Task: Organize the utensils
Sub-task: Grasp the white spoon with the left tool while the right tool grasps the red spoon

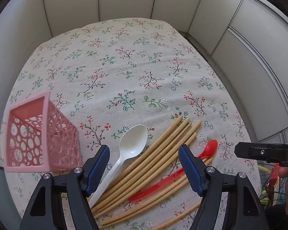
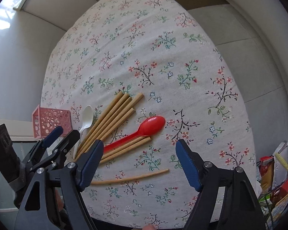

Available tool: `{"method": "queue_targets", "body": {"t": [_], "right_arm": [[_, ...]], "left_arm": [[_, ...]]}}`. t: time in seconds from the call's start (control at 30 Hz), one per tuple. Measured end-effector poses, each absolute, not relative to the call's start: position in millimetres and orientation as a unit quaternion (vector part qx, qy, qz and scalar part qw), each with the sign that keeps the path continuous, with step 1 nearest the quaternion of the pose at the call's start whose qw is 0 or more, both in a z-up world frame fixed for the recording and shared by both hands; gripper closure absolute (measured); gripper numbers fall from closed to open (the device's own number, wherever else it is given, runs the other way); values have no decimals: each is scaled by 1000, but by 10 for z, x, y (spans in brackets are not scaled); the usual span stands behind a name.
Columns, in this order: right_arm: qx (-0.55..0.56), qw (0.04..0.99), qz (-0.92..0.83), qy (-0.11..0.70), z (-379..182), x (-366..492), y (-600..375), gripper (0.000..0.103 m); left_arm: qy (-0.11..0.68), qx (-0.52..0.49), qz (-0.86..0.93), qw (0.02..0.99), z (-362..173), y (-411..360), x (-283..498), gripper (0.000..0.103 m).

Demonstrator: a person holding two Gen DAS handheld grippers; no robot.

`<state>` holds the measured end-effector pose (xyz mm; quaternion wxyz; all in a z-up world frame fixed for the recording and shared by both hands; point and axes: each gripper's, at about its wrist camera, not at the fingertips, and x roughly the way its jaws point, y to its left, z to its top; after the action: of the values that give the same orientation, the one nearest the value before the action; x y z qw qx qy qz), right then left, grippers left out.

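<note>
two open grippers wait over a messy pile of sticks and spoons

blue-padded left gripper (image 1: 144, 153) is closest in the left wrist view. its jaws are wide apart and hold nothing. between them, down on the flowery white tablecloth (image 1: 124, 57), lie the white plastic spoon (image 1: 128, 149) and a bunch of long tan wooden chopsticks (image 1: 153, 157). i think it hangs there because it is about to pick one of them.

blue-padded right gripper (image 2: 139, 151) is wide open too, with nothing in it. it sits lower down the table, near a single thin chopstick (image 2: 130, 177) that lies apart from the rest.

white spoon: bowl points to about 1 o'clock, handle runs back to 7 o'clock under the left pad. the chopsticks lie the same slanted way, side by side, touching. the red plastic spoon (image 1: 182, 170) lies across some of them, bowl at 2 o'clock, handle at 8 o'clock.

the pink plastic basket with round holes (image 1: 38, 134) stands at 9 o'clock from the pile, open side up and empty as far as i can see. i guess everything should go in there, so the job looks barely begun.
</note>
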<state>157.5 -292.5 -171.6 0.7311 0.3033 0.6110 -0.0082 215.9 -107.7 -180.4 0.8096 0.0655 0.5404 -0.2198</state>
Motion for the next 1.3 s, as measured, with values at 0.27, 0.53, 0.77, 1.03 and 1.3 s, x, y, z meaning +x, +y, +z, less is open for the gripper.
{"method": "queue_targets", "body": {"t": [0.27, 0.53, 0.77, 1.03, 1.3], "right_arm": [[323, 708, -20, 627, -1924, 1635, -3090, 27], [345, 690, -21, 636, -2080, 1643, -3191, 27], [379, 667, -1, 641, -2229, 1712, -3114, 38], [379, 662, -20, 646, -2337, 1826, -2940, 52], [319, 696, -114, 634, -2237, 1935, -2686, 63]], "left_arm": [[564, 81, -196, 798, -2155, -1214, 2406, 35], [569, 78, -173, 800, -2268, -1153, 2532, 66], [544, 63, -194, 814, -2028, -1132, 2377, 69], [485, 51, -217, 846, -1531, -1069, 2069, 69], [459, 45, -218, 860, -1319, -870, 1856, 69]]}}
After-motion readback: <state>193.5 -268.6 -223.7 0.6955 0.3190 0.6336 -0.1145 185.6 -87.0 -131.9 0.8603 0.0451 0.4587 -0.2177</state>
